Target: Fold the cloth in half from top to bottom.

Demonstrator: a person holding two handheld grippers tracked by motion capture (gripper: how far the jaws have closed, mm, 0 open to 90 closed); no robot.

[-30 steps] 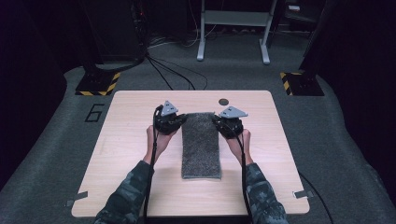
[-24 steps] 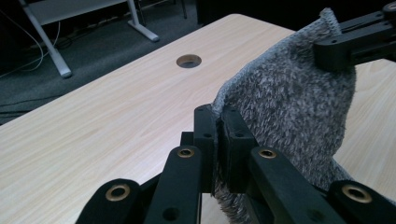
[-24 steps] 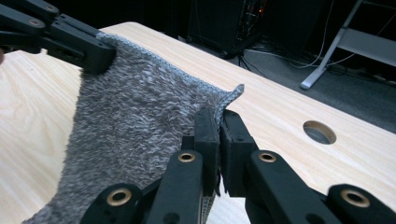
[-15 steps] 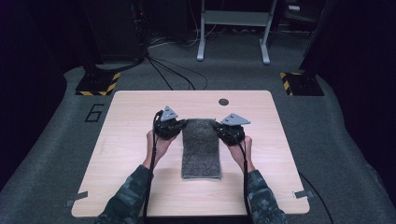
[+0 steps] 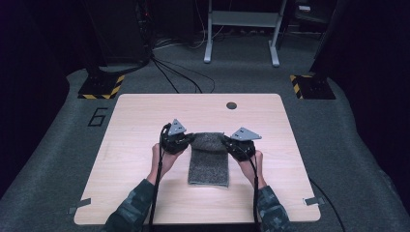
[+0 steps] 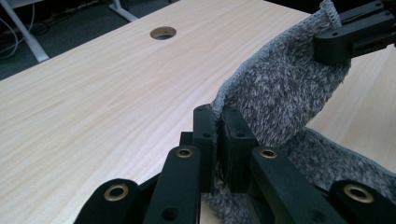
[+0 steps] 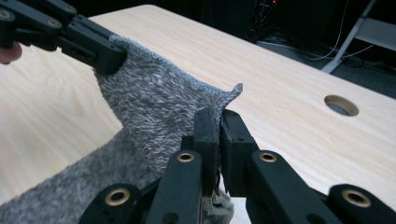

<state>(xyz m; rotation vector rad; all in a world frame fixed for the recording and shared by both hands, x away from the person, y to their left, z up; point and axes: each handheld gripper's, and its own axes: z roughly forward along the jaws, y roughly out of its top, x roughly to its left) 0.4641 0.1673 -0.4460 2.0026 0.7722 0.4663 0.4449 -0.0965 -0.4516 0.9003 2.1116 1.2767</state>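
The grey towel [image 5: 209, 159] is lying in the middle of the table [image 5: 140, 121], long axis running from the near edge toward the far side with the cable hole [image 5: 231, 105]. Its far end is being held up off the wood, curling back over the rest. The left claw [image 5: 189, 139] is pinching the far-left corner and the right claw [image 5: 225, 141] the far-right one — both clamped tight on the fabric, facing each other across it.

Light wood table [image 5: 145, 193], round hole [image 5: 231, 105]; grey towel [image 5: 209, 166] lying mid-table
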